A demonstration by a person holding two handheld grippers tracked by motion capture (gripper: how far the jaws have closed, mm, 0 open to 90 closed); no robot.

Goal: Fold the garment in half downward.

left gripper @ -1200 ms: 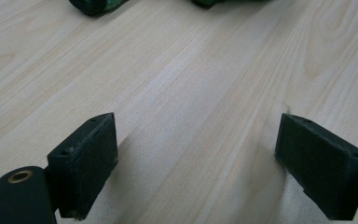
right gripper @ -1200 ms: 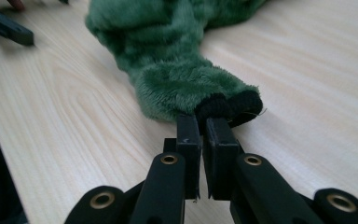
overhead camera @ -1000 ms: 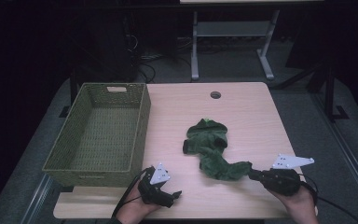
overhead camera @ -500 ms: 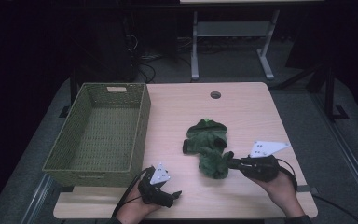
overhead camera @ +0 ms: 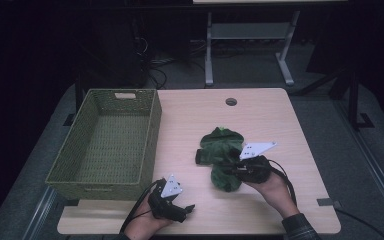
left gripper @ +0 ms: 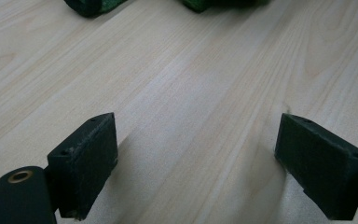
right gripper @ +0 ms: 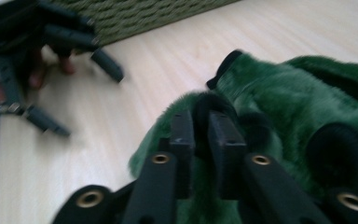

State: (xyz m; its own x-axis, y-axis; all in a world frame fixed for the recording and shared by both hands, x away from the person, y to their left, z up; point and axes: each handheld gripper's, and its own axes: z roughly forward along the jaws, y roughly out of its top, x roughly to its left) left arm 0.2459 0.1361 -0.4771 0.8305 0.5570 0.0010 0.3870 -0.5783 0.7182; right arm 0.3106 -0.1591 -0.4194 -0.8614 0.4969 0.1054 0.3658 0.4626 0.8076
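At tabletop centre-right: green fleece garment point(overhead camera: 221, 156) bunched, near end pinched in right tongs point(overhead camera: 234, 169), jaws just eased a little yet pressing a fold, likely for dragging | left tongs point(left gripper: 196, 154) wide apart, nothing held, resting near front edge | basket point(overhead camera: 149, 131) left, bare wood between.

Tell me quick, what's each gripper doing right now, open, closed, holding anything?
Left gripper: open, nothing between its fingers, low over the bare table.
Right gripper: closed on a fold of the green plush garment, its fingers having just eased slightly.
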